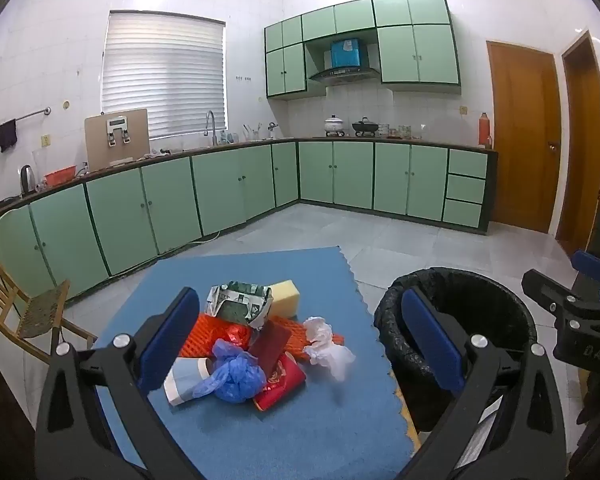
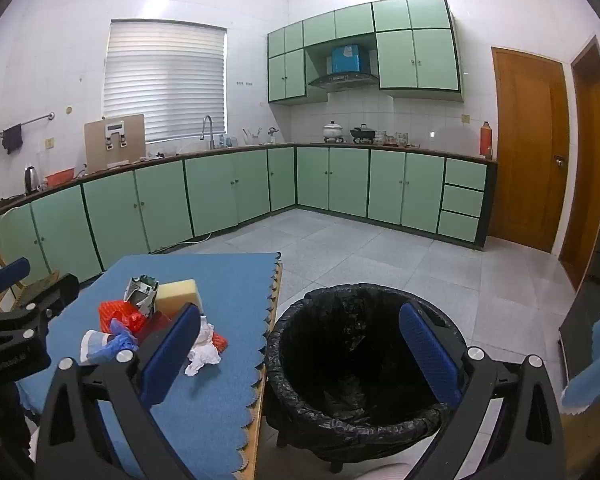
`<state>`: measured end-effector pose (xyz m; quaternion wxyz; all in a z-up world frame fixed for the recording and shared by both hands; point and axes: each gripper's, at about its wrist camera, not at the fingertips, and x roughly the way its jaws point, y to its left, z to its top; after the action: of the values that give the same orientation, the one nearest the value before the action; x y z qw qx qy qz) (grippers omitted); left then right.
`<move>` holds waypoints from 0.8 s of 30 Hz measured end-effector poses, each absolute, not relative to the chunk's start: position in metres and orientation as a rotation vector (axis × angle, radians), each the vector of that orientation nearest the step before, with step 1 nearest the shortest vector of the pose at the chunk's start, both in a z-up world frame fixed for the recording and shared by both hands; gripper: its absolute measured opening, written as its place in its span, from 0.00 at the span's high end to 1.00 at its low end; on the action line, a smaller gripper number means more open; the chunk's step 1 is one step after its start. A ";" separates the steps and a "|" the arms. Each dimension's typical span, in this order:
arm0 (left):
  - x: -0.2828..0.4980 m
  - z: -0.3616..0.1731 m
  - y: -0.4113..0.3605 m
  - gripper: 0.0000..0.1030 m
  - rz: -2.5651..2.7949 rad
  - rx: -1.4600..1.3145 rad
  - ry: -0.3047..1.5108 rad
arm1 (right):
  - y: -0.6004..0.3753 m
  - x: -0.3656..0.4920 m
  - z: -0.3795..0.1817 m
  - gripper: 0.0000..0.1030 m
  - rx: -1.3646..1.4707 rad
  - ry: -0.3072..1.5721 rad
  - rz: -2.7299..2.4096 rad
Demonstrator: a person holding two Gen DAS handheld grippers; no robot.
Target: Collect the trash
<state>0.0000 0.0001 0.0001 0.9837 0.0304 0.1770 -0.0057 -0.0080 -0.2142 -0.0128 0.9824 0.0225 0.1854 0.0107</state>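
Trash sits heaped near the middle of the table [image 1: 300,440], on its blue mat, and none of it looks heavy. Leftmost lies a paper cup [image 1: 184,382] on its side: light, easily crushed, best pinched across the rim. Touching it, a knotted blue plastic bag [image 1: 236,378], soft and slippery, so the knot is my pick for a hold. Under and behind them runs orange foam netting [image 1: 216,334], springy and easy to snag. A crumpled printed carton [image 1: 240,300] stands at the back with a yellow sponge [image 1: 285,298] just beside it, squashy and forgiving anywhere. A red packet [image 1: 280,388] lies flat in front, probably slick; take an edge. On the right of the heap, a white crumpled tissue [image 1: 324,344], featherlight, grabbed by the bulk.

Left hand-held gripper [image 1: 300,340] hovers above the pile, jaws spread wide, holding nothing and touching nothing. Off the table's right edge stands the black-lined bin [image 2: 356,360], and the right hand-held gripper [image 2: 300,344] hangs over it, equally wide and empty.
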 end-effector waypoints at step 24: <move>0.000 -0.001 0.005 0.05 0.002 0.046 0.343 | -0.214 -0.007 -0.014 0.06 0.043 0.379 0.021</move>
<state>-0.0005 0.0047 -0.0011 0.9850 0.0229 0.1708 0.0011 -0.0068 -0.2137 -0.0136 0.9819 0.0214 0.1881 0.0106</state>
